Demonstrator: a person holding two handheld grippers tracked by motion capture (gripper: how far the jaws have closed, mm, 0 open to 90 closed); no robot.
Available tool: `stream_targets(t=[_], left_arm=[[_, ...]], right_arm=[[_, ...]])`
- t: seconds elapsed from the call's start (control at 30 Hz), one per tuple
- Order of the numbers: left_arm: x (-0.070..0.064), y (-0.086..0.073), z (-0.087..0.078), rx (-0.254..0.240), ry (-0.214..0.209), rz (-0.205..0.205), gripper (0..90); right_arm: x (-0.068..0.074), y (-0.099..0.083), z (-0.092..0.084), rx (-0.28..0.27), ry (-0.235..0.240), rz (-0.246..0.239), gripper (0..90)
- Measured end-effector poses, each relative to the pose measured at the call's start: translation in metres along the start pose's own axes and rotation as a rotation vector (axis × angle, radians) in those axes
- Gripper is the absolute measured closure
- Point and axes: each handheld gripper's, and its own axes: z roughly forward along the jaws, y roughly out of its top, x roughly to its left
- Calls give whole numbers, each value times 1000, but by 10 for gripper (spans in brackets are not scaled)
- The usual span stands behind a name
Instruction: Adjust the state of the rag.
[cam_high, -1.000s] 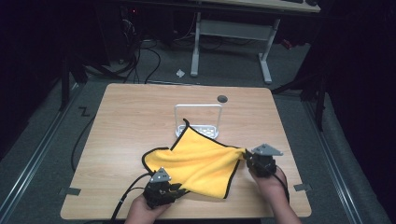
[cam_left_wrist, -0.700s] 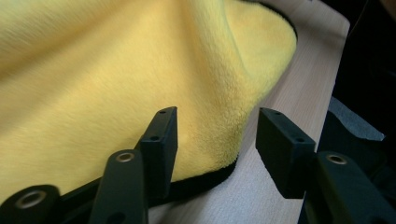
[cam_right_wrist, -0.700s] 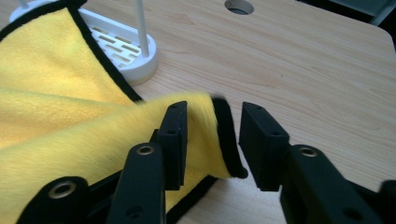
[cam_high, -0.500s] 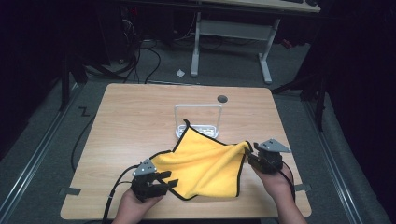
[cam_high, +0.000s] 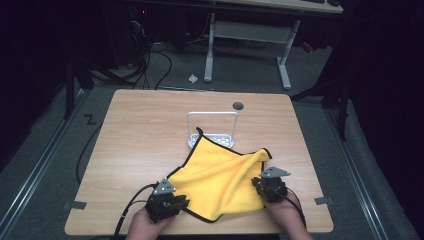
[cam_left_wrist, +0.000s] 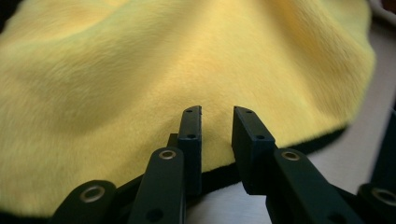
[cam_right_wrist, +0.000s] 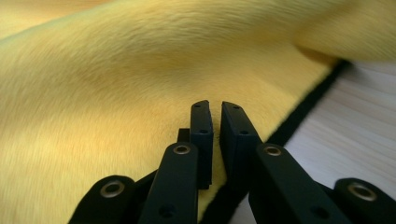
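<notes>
A wooden table (cam_high: 140, 130) carries a yellow cloth (cam_high: 220, 177) with a black hem. The cloth lies on the near half of the table, spread roughly as a diamond. Its long axis runs from the white wire rack (cam_high: 212, 129) toward the person, and its far corner points at the rack and laps over the rack's base. The left gripper (cam_high: 181, 204) sits at the cloth's near left edge; its jaws, which have just been closing, stand partly apart with the hem between them, and no pinch is visible. The right gripper (cam_high: 256, 184) sits at the cloth's right edge; its jaws, also just closing, are nearly together, pinching the hem.
</notes>
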Motion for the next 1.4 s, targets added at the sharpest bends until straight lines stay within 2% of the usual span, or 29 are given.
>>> stream_targets(t=[0.07, 0.1, 0.17, 0.23, 0.3, 0.43, 0.5, 0.57, 0.6, 0.63, 0.67, 0.73, 0.83, 0.97, 1.03, 1.07, 1.1, 1.13, 1.2, 1.27, 1.33, 1.4], left_arm=[[-6, 2, 3, 0, -42, 4, 685], [-8, 4, 4, -6, -52, 16, 674], [-9, 10, 2, -28, -39, 37, 647], [-3, 20, -6, -78, -31, 36, 641], [7, 31, -14, -116, -4, 32, 642], [36, 52, -12, -134, 81, 8, 688], [52, 60, 0, -107, 104, -9, 705], [63, 66, 17, -64, 99, -14, 733], [66, 67, 25, -43, 102, -17, 743], [67, 68, 33, -9, 118, -3, 768], [67, 68, 38, -6, 130, 12, 796], [67, 68, 40, -7, 121, -4, 875], [60, 61, 35, 1, 131, 18, 897], [50, 33, 9, 9, 153, 33, 898], [46, 16, -8, 8, 163, 16, 898], [46, 16, -8, 8, 163, 16, 898], [45, 1, -24, 3, 162, -23, 898], [44, -6, -31, 2, 160, -40, 898], [41, -16, -41, 0, 190, -33, 898], [45, -20, -46, -13, 225, -37, 898], [55, -17, -46, -33, 221, -65, 898], [63, -10, -42, -39, 239, -67, 898]], right_arm=[[-22, -3, -1, 7, -76, 40, 844], [-32, -4, -1, 9, -99, 61, 843], [-44, -5, -2, 12, -131, 81, 841], [-47, -7, -3, 7, -136, 85, 830], [-44, -8, -4, 4, -140, 72, 815], [-39, -10, -10, -14, -130, 65, 790], [-38, -10, -13, -24, -117, 73, 787], [-37, -11, -13, -25, -114, 70, 786], [-37, -11, -13, -22, -113, 72, 787], [-38, -12, -12, -19, -110, 72, 795], [-37, -12, -12, -16, -107, 71, 813], [-38, -13, -11, -8, -102, 62, 867], [-37, -14, -10, 2, -88, 54, 900], [-32, -15, -10, -7, -56, 50, 900], [-26, -14, -10, -10, -28, 46, 898], [-23, -13, -9, -13, -12, 41, 895], [-19, -12, -8, -15, -7, 28, 895], [-15, -9, -7, -13, -7, 13, 895], [-9, -4, -5, -20, -12, -3, 896], [-7, 1, -5, -41, -35, -13, 893], [-10, 4, -8, -68, -57, -4, 884], [-14, 5, -13, -84, -58, 18, 861]])
